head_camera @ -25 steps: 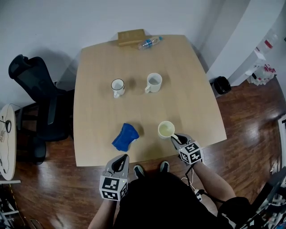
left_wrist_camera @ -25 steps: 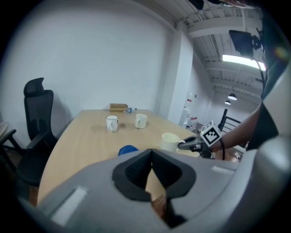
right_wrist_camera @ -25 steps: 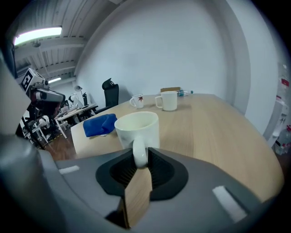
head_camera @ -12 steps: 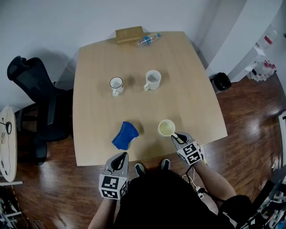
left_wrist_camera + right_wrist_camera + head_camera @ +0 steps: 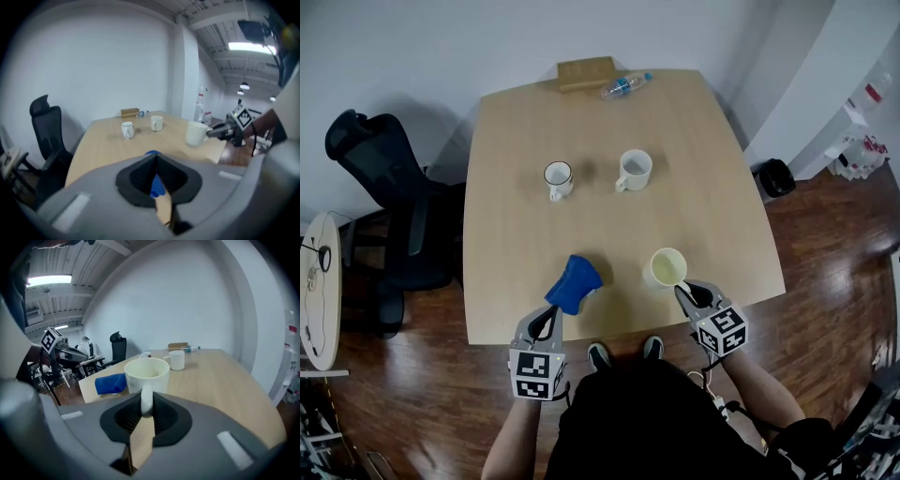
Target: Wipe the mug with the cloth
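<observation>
A cream mug (image 5: 664, 267) is near the table's front edge on the right. My right gripper (image 5: 682, 291) is shut on its handle; the jaws have just been closing with the handle between them. In the right gripper view the mug (image 5: 146, 373) stands upright just beyond the right gripper (image 5: 146, 401). It looks raised a little off the wood. A folded blue cloth (image 5: 574, 284) lies at the front middle of the table. My left gripper (image 5: 551, 317) is shut and holds nothing, with its tips just short of the cloth's near edge. The cloth (image 5: 157, 186) shows blue through the jaw slot.
Two white mugs (image 5: 558, 176) (image 5: 634, 170) stand mid-table. A water bottle (image 5: 625, 85) and a wooden box (image 5: 587, 72) lie at the far edge. A black office chair (image 5: 380, 178) and a round white side table (image 5: 314, 291) are to the left, a black bin (image 5: 773, 176) to the right.
The right gripper closed on the mug's handle and the mug rose slightly. The left gripper moved forward up to the cloth's near edge. The cloth stayed put.
</observation>
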